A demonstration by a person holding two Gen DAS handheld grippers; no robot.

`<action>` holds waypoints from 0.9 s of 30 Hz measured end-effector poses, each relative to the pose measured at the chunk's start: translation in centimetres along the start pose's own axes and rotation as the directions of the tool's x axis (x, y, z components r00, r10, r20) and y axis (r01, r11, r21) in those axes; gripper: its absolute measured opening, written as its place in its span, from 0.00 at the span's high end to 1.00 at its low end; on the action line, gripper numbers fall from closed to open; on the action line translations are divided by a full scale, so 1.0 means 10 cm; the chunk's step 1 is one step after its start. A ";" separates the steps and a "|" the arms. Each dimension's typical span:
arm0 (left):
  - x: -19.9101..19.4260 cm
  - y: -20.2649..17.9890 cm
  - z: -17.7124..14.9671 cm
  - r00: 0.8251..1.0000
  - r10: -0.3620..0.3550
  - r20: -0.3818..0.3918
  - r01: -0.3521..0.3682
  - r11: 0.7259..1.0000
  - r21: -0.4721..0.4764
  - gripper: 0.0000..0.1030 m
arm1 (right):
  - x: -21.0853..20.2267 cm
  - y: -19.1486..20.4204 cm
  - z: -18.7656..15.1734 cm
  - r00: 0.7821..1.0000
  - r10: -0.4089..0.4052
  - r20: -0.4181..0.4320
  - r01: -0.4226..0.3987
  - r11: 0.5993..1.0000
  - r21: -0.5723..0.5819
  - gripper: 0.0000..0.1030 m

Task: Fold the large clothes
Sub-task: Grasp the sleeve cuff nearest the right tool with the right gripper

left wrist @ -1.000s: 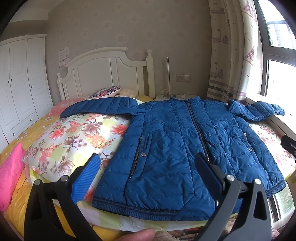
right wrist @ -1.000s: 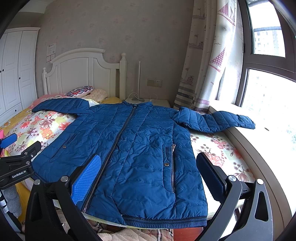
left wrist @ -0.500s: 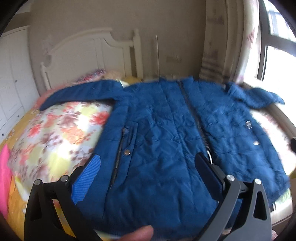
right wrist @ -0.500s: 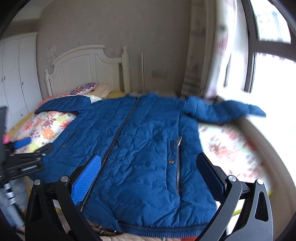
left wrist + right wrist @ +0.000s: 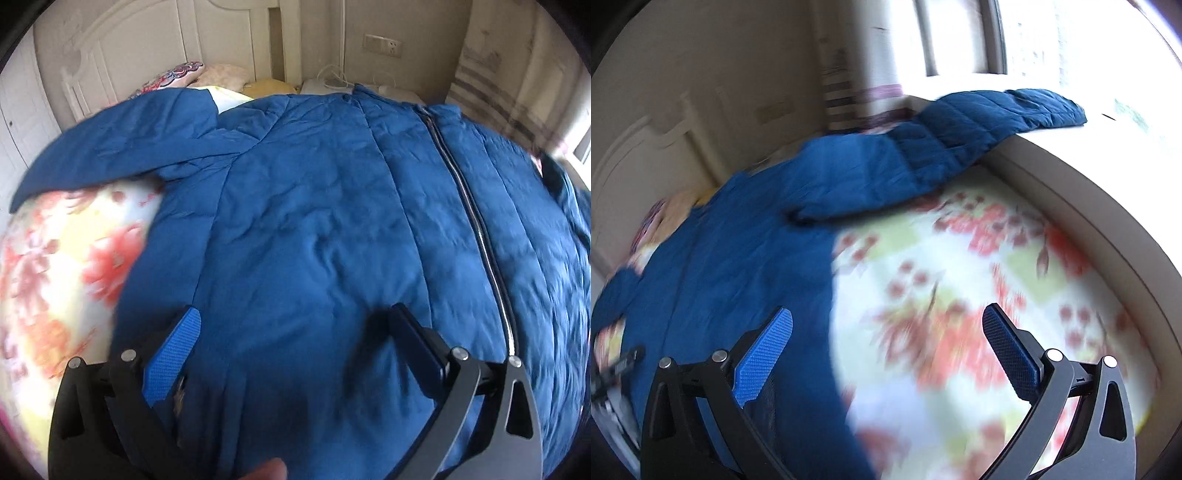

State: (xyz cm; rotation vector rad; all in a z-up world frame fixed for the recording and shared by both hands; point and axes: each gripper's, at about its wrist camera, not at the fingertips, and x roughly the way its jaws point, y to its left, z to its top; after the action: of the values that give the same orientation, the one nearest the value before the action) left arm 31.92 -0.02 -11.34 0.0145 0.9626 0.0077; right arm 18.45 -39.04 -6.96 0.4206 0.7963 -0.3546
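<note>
Blue quilted jacket (image 5: pixel 314 221) was spread unfolded on floral bedding (image 5: pixel 960 295); both grippers (image 5: pixel 295 332) (image 5: pixel 888 332) were held wide open, empty. Sleeves likely needed grasping next.

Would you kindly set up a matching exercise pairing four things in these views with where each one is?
Things:
1. zipper
2. sleeve
3. left tongs
4. right tongs

Places:
A. over the floral bedding
B. draped onto the window ledge
C. over the jacket's front panel
D. down the jacket's middle

Pairs: 1-D, 2-B, 3-C, 4-A
</note>
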 end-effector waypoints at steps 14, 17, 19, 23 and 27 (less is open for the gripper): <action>0.08 0.07 0.02 1.000 -0.027 -0.009 0.027 1.000 0.001 0.02 | 1.23 -0.58 1.21 0.995 -0.094 0.017 0.088 0.972 0.216 0.32; 0.08 0.07 0.02 1.000 -0.030 -0.005 0.030 1.000 0.001 0.02 | 1.23 -0.61 1.25 0.998 0.008 0.066 -0.025 0.967 0.254 0.79; 0.08 0.07 0.02 1.000 -0.028 -0.003 0.028 1.000 0.001 0.02 | 1.00 -0.32 1.26 0.982 0.063 0.177 -0.090 0.985 0.145 0.83; 0.08 0.06 0.03 1.000 -0.027 0.000 0.027 1.000 0.001 0.02 | 0.56 0.55 1.15 0.938 0.259 0.232 -0.236 0.964 -0.124 0.85; 0.07 0.08 0.02 0.999 -0.034 0.004 0.034 0.999 -0.004 0.02 | 0.30 1.47 0.94 0.888 0.427 0.171 -0.349 0.867 -0.355 0.85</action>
State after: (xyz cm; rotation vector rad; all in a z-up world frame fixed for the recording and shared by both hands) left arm 32.51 0.79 -11.75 -0.0058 0.9584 -0.0218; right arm 32.84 -31.46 0.03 0.2215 0.4951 0.1052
